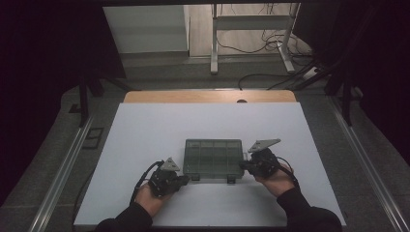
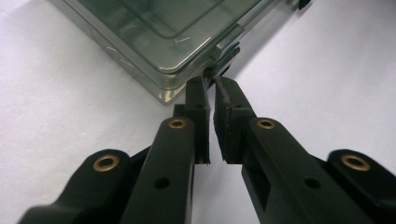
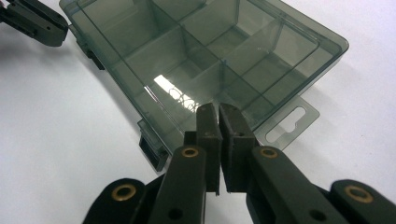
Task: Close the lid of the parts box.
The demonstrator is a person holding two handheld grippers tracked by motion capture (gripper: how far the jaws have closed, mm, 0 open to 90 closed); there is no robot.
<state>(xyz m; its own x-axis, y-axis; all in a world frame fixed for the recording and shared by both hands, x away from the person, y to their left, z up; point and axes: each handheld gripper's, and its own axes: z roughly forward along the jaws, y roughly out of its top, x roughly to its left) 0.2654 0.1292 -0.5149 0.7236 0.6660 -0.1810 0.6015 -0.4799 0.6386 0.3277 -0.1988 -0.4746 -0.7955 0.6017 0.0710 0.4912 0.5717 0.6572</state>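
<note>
A smoky clear compartment box point(image 1: 212, 157) lies closed on the white sheet point(image 1: 159, 130), its two latches toward me. My left gripper point(image 1: 186, 179) is at the box's near left corner. In the left gripper view its jaws stand almost together, tips point(image 2: 211, 81) right against the left latch point(image 2: 224, 56) of the box point(image 2: 154, 28). My right gripper point(image 1: 244, 166) sits at the box's right end. Its jaws point(image 3: 217, 109) are shut with a hairline gap and rest at the rim of the box point(image 3: 210, 56), beside the hang tab point(image 3: 292, 123). The left gripper point(image 3: 32, 21) shows at the far corner.
The sheet covers a wooden table point(image 1: 208, 95) and has bare room behind and to both sides of the box. A metal frame point(image 1: 251, 38) and cables stand on the floor beyond. Rails point(image 1: 63, 169) run along both sides of the table.
</note>
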